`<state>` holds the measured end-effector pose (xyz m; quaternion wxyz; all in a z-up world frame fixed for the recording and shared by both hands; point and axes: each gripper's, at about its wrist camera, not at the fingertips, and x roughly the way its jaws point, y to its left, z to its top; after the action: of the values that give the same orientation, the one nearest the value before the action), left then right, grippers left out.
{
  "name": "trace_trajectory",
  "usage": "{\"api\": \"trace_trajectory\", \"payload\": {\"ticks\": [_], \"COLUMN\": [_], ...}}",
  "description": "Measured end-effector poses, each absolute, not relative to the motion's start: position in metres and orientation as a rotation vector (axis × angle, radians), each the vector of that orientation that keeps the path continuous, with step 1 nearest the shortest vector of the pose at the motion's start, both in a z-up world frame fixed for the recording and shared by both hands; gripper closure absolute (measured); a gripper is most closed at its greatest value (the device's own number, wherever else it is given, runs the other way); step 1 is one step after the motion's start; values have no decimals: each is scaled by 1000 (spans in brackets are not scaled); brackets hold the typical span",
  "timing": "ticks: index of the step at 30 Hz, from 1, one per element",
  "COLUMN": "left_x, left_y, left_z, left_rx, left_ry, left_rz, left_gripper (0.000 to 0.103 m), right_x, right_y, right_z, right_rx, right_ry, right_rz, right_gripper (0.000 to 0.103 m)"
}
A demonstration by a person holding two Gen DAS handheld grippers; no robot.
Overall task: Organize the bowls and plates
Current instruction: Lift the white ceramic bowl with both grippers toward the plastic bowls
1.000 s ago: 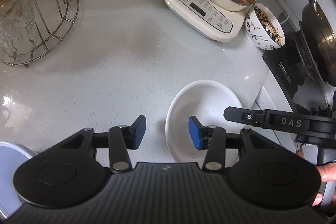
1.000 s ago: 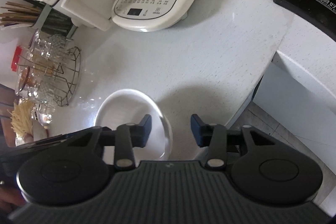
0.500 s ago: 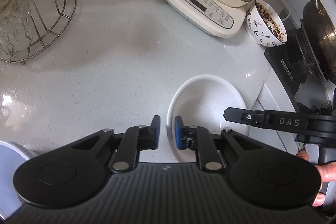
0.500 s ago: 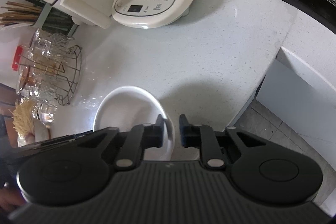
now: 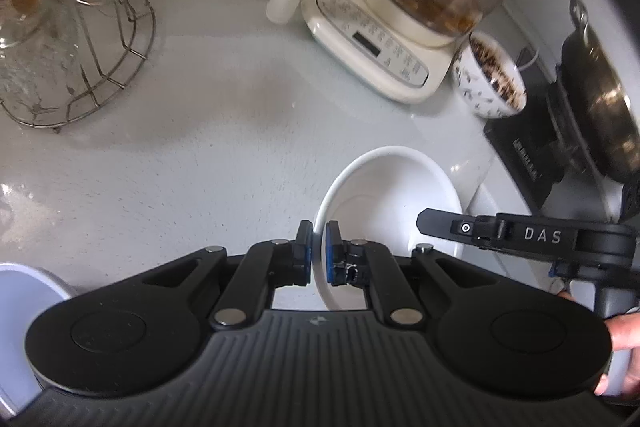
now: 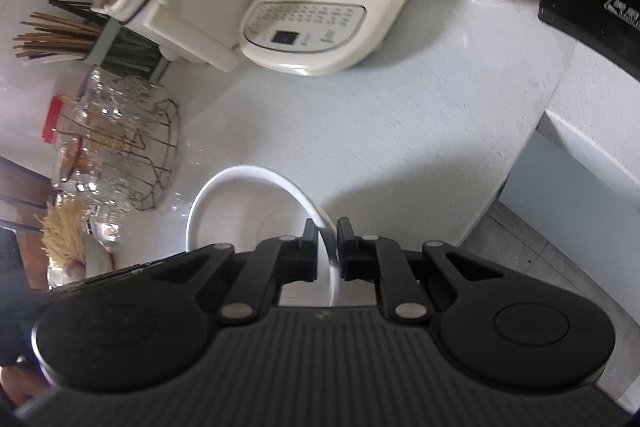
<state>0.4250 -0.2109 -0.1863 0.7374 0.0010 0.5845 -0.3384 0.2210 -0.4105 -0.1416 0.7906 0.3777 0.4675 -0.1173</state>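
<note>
White plate (image 5: pixel 394 187) gripped by two tongs (image 5: pixel 318 251).

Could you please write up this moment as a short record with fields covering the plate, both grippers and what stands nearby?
surface: white counter
target: white plate, empty, near the counter's edge
left gripper: shut on the plate's left rim
right gripper: shut on the opposite rim
grip: both sides pinched; whether the plate is lifted cannot be told
nearby: patterned bowl with dark contents, beside a cream appliance
far left: wire rack holding glassware
</note>
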Motion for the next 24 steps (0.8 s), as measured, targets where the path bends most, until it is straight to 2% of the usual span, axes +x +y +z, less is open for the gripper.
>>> {"api": "trace_trajectory", "payload": {"ticks": [24], "left_x": [414], "left_y": [-113], "left_z": [-116], "left_rx": [-172], "left_ry": [1173], "left_rz": [-556], "left_gripper": [95], "right_x": [259], "right_y": [-350], "right_z": [-78], "right_rx": [682], "right_ry": [961], "right_rz": [-13], "right_gripper": [89]}}
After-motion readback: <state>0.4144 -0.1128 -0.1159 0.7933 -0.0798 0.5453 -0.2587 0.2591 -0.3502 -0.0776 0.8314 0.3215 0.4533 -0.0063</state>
